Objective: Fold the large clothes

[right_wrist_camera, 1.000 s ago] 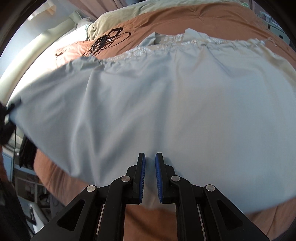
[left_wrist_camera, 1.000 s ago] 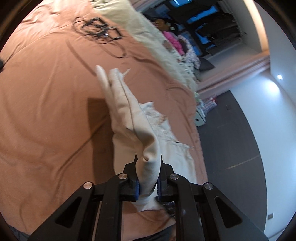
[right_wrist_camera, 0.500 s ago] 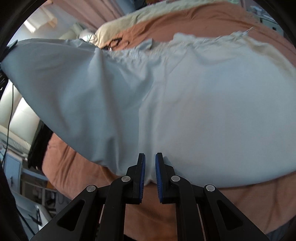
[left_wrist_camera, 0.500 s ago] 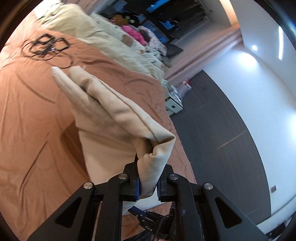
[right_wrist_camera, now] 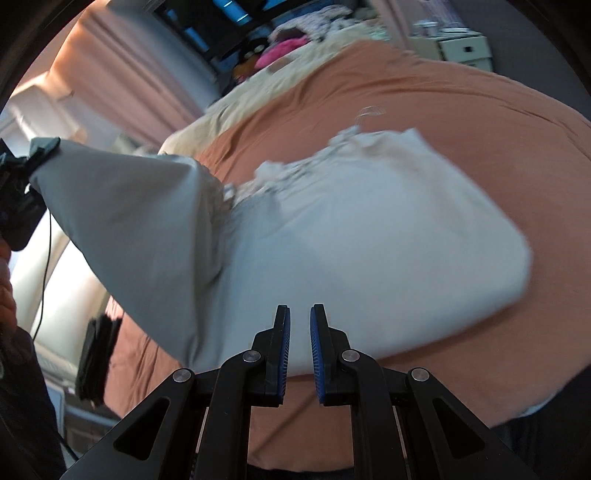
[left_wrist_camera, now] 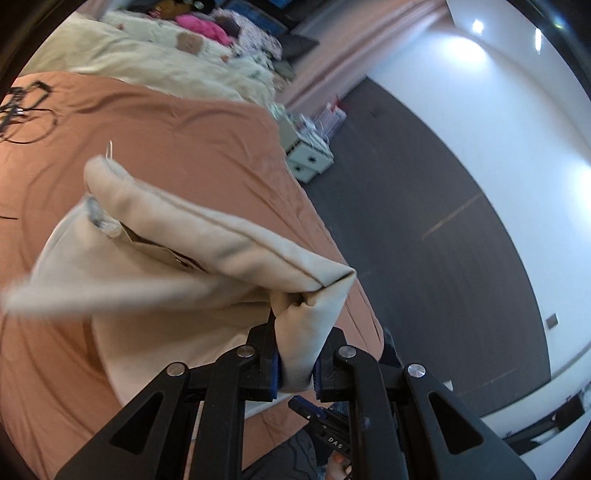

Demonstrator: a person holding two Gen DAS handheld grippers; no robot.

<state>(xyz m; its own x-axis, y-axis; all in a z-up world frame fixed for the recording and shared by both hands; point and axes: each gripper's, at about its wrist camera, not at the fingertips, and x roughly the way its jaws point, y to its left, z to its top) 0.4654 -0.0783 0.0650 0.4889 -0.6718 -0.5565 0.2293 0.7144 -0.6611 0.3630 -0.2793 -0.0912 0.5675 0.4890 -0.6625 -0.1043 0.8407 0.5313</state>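
The left gripper was clamped on a bunched corner of the cream garment, lifted above the bed. The right gripper pinched the garment's near edge, jaws nearly together.

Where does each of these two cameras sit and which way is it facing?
Left wrist: on the left gripper, angled down across the brown bedspread towards the dark floor; the gripper clamps the cream garment.
Right wrist: on the right gripper, angled down over the bed; its nearly closed fingers pinch the garment's edge; the left gripper appears far left.
Shared: the garment, the bedspread, the pink clothes pile.
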